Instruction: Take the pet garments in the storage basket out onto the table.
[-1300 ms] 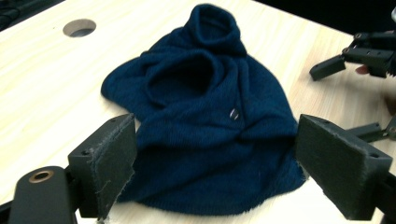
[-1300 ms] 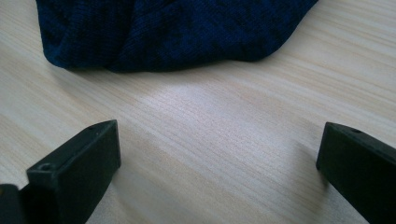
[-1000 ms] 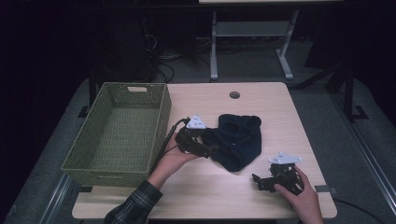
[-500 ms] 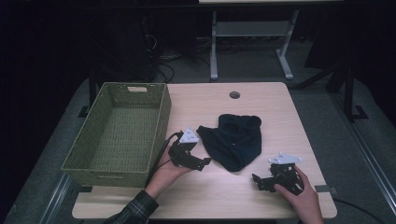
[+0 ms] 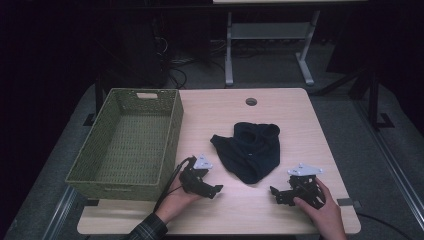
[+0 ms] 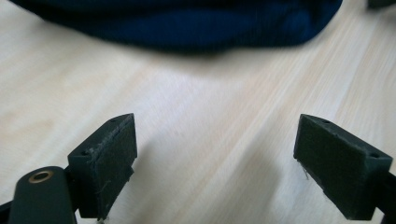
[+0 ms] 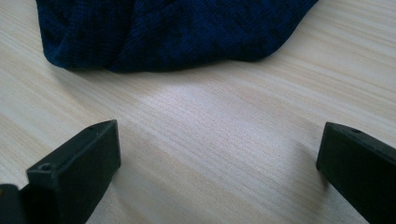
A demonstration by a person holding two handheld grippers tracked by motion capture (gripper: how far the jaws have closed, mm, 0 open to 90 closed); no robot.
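Note:
A dark navy knit garment point(image 5: 250, 147) lies crumpled at the middle of the light wood table point(image 5: 225, 107). My left gripper point(image 5: 216, 190) rests near the front edge, just left of the cloth, open and holding nothing. In the left gripper view the jaws stand wide apart over bare wood, with the navy cloth point(image 6: 187, 23) beyond them. My right gripper point(image 5: 276, 193) sits at the front right, also open and empty. The right gripper view has the navy cloth point(image 7: 173, 32) a short way ahead of its spread jaws.
A green woven basket point(image 5: 131, 142) stands empty along the table's left side, close to my left hand. A round cable hole point(image 5: 251, 101) is at the back of the table. A white metal frame point(image 5: 270, 35) stands on the floor behind.
My left gripper has let go of the cloth's left edge and drawn back toward the front edge. The cloth now lies flat and still. The right gripper has not moved.

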